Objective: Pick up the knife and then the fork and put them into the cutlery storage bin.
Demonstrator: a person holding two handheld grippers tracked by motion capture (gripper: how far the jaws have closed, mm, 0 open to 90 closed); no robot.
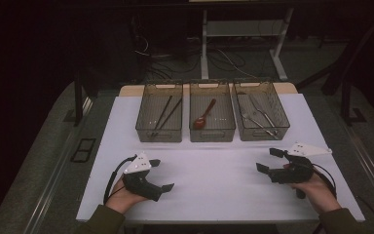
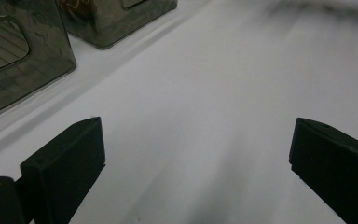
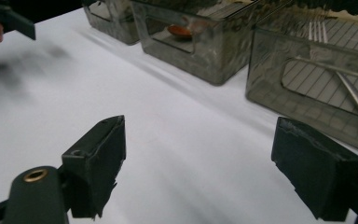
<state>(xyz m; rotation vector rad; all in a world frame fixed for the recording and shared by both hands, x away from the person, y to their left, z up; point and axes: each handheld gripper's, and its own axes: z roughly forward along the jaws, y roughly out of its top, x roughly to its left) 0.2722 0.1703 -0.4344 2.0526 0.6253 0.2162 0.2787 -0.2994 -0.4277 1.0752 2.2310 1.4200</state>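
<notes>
The worktop [image 1: 214, 180] wears a smooth, matt white cover, and a strip of pale wood shows at its far edge. Three smoky, see-through plastic bins [image 1: 212, 127] stand glossy with ribbed floors; the right bin's forks [image 1: 255, 117] gleam like polished metal, and the red spoon [image 1: 203, 116] shines. Each hand-held gripper [image 1: 161, 174] is matt black plastic, its pads [image 3: 314, 172] roughly textured.

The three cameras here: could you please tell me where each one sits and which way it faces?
High view: above the person's side, looking forward and down on the table and three bins; both hands show, each holding a gripper.
Left gripper view: rides the left gripper, looking across the table; fingers apart.
Right gripper view: rides the right gripper, facing the bins.
Shared: the spoon.
</notes>
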